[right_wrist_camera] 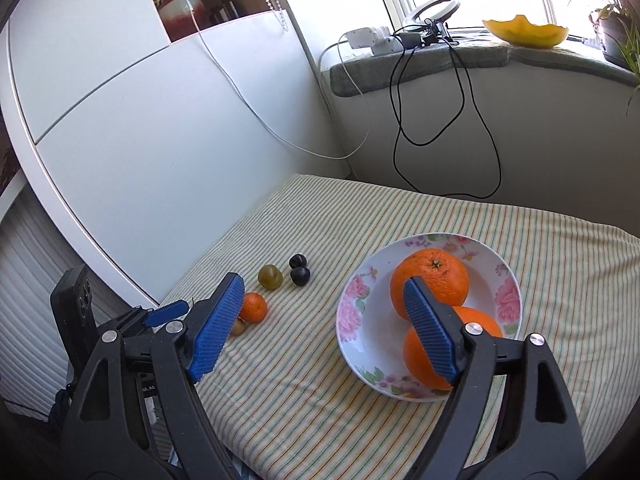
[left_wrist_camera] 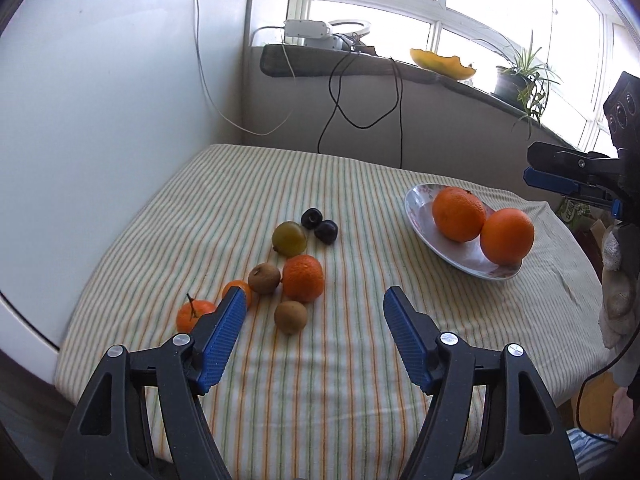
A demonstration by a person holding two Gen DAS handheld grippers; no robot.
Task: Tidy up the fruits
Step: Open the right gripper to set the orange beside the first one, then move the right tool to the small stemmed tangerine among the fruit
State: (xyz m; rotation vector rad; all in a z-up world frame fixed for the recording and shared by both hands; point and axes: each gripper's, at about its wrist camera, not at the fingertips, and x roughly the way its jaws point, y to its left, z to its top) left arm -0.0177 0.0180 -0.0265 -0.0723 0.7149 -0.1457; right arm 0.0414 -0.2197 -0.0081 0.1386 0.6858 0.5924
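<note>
A flowered plate (left_wrist_camera: pixel 418 204) (right_wrist_camera: pixel 352 312) at the right holds two big oranges (left_wrist_camera: pixel 458 214) (right_wrist_camera: pixel 430 280). Loose on the striped cloth lie two dark plums (left_wrist_camera: pixel 320 225) (right_wrist_camera: pixel 300 269), a green plum (left_wrist_camera: pixel 289 238) (right_wrist_camera: pixel 270 277), a mandarin (left_wrist_camera: pixel 303 283) (right_wrist_camera: pixel 253 306), two kiwis (left_wrist_camera: pixel 264 278) (left_wrist_camera: pixel 291 316) and two small tangerines (left_wrist_camera: pixel 194 314). My left gripper (left_wrist_camera: pixel 315 294) (right_wrist_camera: pixel 168 310) hovers open just short of this cluster and grips nothing. My right gripper (right_wrist_camera: pixel 323 280) (left_wrist_camera: pixel 560 180) is open over the cloth left of the plate, its right finger in front of the oranges.
The striped cloth (left_wrist_camera: pixel 320 380) covers a table that ends at a white cabinet (right_wrist_camera: pixel 140 140) on the left. Black and white cables (right_wrist_camera: pixel 448 120) hang from the windowsill behind, where a yellow bowl (left_wrist_camera: pixel 442 62) and a plant (left_wrist_camera: pixel 520 76) stand.
</note>
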